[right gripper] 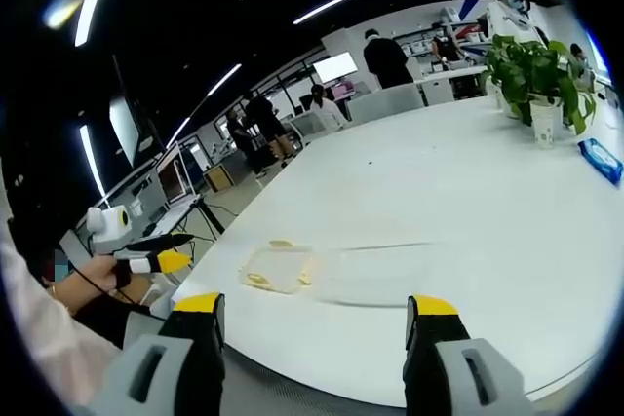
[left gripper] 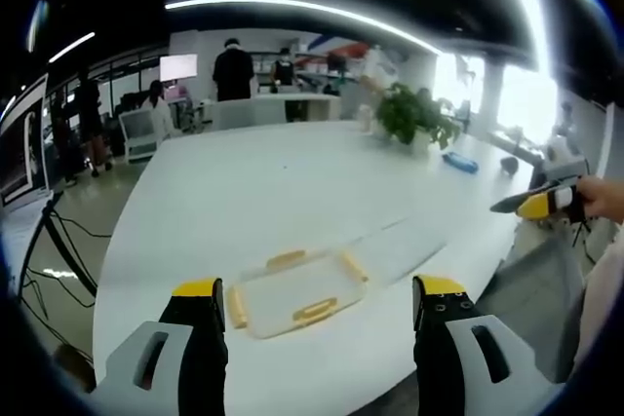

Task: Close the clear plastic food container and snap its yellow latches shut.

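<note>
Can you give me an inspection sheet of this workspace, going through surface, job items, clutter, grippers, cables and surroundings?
Surface: large white table, mostly bare.
Job's things: clear plastic container with yellow latches lies near the table's front edge; its clear lid lies open flat beside it, latches not snapped.
Clutter: potted plant and a blue pack at the far side of the table.
Grippers: left gripper open, short of the container; right gripper open, empty, off the table edge.
Cables: black cables on the floor left of the table.
Surroundings: open office, people standing at desks in the background, ceiling light strips.
</note>
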